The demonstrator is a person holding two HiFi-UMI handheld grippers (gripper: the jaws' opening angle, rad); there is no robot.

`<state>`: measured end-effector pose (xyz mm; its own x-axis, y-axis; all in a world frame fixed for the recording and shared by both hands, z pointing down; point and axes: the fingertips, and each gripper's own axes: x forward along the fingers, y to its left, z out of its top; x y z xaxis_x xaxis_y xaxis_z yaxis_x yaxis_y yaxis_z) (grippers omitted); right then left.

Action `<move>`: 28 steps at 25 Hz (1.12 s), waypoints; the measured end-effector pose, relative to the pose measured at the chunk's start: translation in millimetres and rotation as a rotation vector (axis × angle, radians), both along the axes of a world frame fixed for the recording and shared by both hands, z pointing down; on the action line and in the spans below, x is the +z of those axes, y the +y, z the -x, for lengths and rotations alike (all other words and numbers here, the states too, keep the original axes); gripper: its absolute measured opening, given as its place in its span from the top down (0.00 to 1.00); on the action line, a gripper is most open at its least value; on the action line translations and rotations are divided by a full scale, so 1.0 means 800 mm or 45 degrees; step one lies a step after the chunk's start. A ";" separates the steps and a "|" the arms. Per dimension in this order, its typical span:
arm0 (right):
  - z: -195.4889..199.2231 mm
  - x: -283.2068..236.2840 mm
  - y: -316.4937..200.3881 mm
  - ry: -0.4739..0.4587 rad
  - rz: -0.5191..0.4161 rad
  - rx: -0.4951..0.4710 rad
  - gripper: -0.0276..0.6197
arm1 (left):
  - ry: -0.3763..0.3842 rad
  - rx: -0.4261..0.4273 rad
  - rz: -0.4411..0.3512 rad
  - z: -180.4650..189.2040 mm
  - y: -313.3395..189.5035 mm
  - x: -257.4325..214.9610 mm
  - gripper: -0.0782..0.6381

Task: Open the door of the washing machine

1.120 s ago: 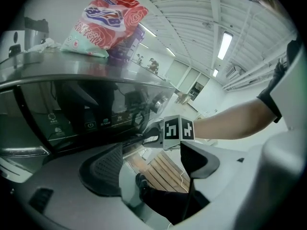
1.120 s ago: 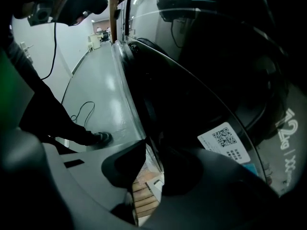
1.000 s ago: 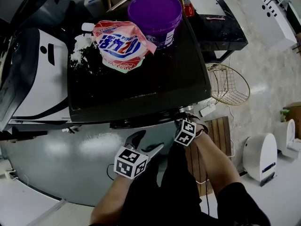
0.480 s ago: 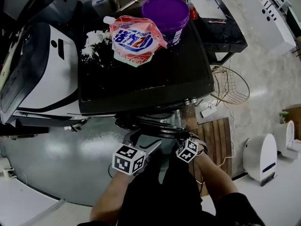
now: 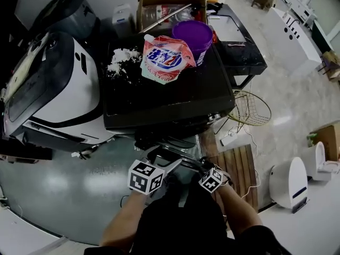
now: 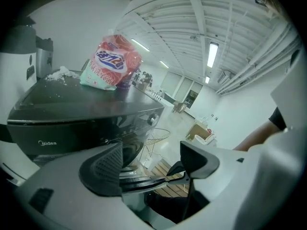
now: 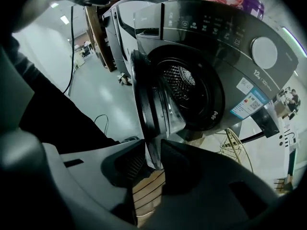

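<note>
The dark front-loading washing machine (image 5: 170, 97) (image 7: 225, 37) stands with its round door (image 7: 153, 114) swung out, and the drum (image 7: 184, 87) shows behind it. In the right gripper view my right gripper (image 7: 151, 159) (image 5: 201, 164) is shut on the door's outer rim, which runs down between its pads. The left gripper (image 6: 151, 159) (image 5: 166, 161) hangs open just left of the door with nothing between its fingers. The door's rim (image 6: 139, 178) lies below and beyond it. A red and white detergent bag (image 5: 164, 57) (image 6: 110, 66) and a purple bucket (image 5: 192, 36) sit on the machine's top.
White powder (image 5: 122, 57) is spilt on the machine's top. A white appliance (image 5: 58, 89) stands at the left. A wire basket (image 5: 249, 108), a slatted wooden board (image 5: 236, 166) and a white bin (image 5: 289, 182) are on the floor at the right. A black table (image 5: 239, 41) stands behind.
The door has swung out from the machine's front, with the right gripper moving toward me along with it. The left gripper has risen slightly and stays open.
</note>
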<state>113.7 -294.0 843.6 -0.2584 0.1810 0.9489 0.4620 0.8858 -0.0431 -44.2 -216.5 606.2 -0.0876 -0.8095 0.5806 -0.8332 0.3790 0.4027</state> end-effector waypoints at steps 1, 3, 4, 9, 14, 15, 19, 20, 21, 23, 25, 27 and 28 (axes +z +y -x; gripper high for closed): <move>-0.002 -0.006 0.001 -0.008 -0.003 0.010 0.79 | -0.005 0.002 -0.009 0.000 0.004 -0.005 0.34; -0.007 -0.021 0.004 -0.029 0.000 0.044 0.81 | -0.011 0.005 -0.023 -0.002 0.012 -0.014 0.34; -0.010 -0.029 0.005 -0.041 0.002 0.060 0.81 | -0.014 0.006 -0.028 -0.004 0.016 -0.018 0.34; -0.025 -0.068 -0.002 -0.094 0.023 0.115 0.82 | -0.034 -0.033 -0.045 -0.013 0.030 -0.039 0.34; -0.027 -0.102 -0.029 -0.189 0.025 0.112 0.83 | -0.055 -0.102 -0.055 -0.028 0.031 -0.058 0.34; -0.025 -0.108 -0.035 -0.214 0.029 0.118 0.83 | -0.064 -0.108 -0.050 -0.032 0.031 -0.060 0.34; -0.024 -0.137 -0.055 -0.324 0.063 0.115 0.86 | -0.082 -0.168 -0.046 -0.049 0.027 -0.069 0.34; -0.024 -0.144 -0.061 -0.348 0.069 0.115 0.86 | -0.086 -0.180 -0.045 -0.055 0.025 -0.073 0.34; -0.023 -0.151 -0.067 -0.373 0.077 0.118 0.87 | -0.091 -0.189 -0.040 -0.060 0.023 -0.075 0.34; -0.019 -0.165 -0.076 -0.428 0.102 0.131 0.88 | -0.099 -0.208 -0.024 -0.070 0.021 -0.078 0.34; -0.013 -0.179 -0.081 -0.480 0.136 0.137 0.88 | -0.106 -0.233 -0.007 -0.078 0.022 -0.080 0.34; -0.004 -0.198 -0.082 -0.522 0.167 0.138 0.89 | -0.119 -0.256 0.013 -0.083 0.025 -0.084 0.34; 0.000 -0.206 -0.081 -0.541 0.183 0.137 0.90 | -0.126 -0.267 0.021 -0.085 0.027 -0.087 0.34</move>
<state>113.6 -358.6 678.8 -0.6436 0.2542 0.7219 0.3712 0.9286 0.0040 23.7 -194.7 536.3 -0.3104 -0.7582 0.5735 -0.7706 0.5539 0.3152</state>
